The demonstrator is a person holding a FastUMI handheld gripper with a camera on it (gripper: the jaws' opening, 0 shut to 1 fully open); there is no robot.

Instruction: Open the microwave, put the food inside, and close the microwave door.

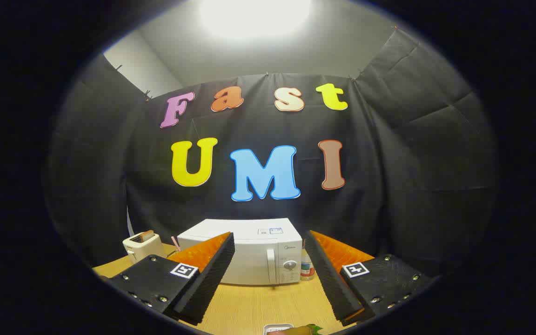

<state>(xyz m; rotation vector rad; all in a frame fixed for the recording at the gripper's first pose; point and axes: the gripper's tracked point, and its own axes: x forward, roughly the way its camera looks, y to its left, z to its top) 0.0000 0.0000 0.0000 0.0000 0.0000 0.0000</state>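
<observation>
A white microwave [249, 253] stands on the wooden table [258, 302] beyond my fingers, its door shut, with a vertical handle [271, 266] and a round knob [290, 265] on its right side. My gripper [268, 274] is open, its fingers spread wide with nothing between them, a good way short of the microwave. Close under the gripper, between the fingers, lies a small white dish [277, 329] with food [303, 330] that looks brownish with a green bit, mostly cut off from sight.
A white toaster [142, 245] with a slice of bread stands left of the microwave. A small bottle [307, 270] sits just right of the microwave. A pink straw-like item [174, 244] pokes up behind the left finger. Black cloth walls close the booth behind.
</observation>
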